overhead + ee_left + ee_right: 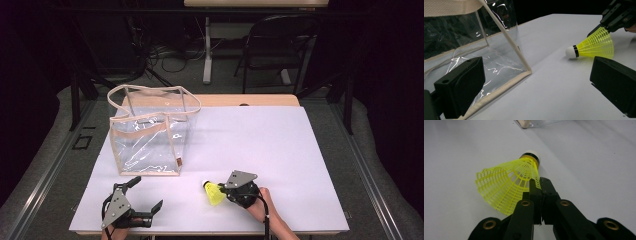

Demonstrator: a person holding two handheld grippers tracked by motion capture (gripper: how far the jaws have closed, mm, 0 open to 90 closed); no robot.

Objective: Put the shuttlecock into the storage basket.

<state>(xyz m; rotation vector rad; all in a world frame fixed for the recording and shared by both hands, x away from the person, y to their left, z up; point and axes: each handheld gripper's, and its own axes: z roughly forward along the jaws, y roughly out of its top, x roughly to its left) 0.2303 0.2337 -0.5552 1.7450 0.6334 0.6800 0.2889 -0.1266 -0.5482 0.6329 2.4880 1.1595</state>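
While left gripper (148,194) gapes, right gripper (540,182) pinches the shuttlecock (506,182) skirt.

High view looks down the table (280,150); both gripper views (close, low) share the shuttlecock (594,46)

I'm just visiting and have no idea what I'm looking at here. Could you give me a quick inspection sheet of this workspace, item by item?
Surface: white table top, bare apart from the items below.
Job's things: clear plastic bag with beige trim, standing upright and open at the left; yellow shuttlecock with a white cork tip, near the front.
Clutter: nothing seen.
Grippers: right gripper shut on the shuttlecock's mesh skirt; left gripper open, holding nothing, in front of the bag.
Cables: a black cable trails from the right gripper along the hand; loose wires lie on the floor behind the table.
Surroundings: dark room, a folding chair and another table's leg beyond.
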